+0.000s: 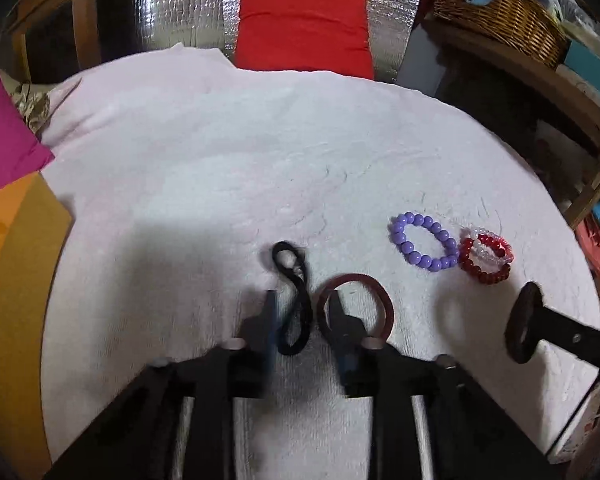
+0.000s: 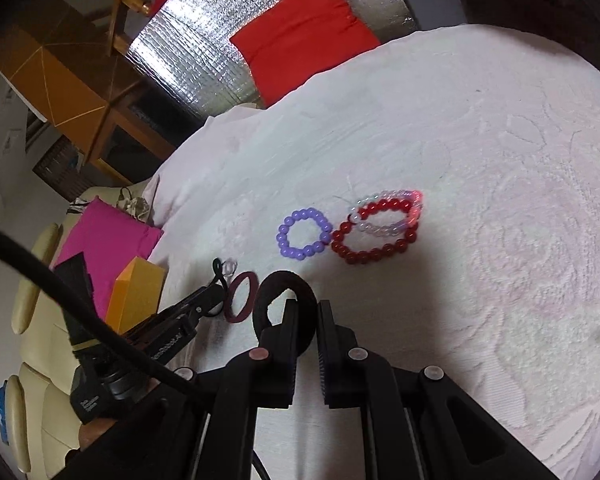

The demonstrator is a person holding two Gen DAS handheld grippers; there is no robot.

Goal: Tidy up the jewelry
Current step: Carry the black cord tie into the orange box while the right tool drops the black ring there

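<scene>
Wicker basket [image 1: 500, 12] at the top right of the left wrist view holds something blue (I cannot tell what), and it appears in no other view. Jewelry lies loose on the white towel [image 1: 220, 152]: a purple bead bracelet [image 1: 422, 246] touching a stack of red and clear bead bracelets [image 1: 486, 256], a maroon bangle [image 1: 380, 300], and a black cord [image 1: 296, 304] looped in a figure eight. The left gripper [image 1: 302, 308] stands with jaws apart, the cord between them and not pinched; its right finger sits inside the bangle. The right gripper [image 2: 308, 312] is clamped on a black ring [image 2: 272, 284], held just off the towel beside the bangle. Only the right wrist view shows a small clear ring [image 2: 230, 267] by the cord's end, and a cream chair [image 2: 32, 280] to the left.
</scene>
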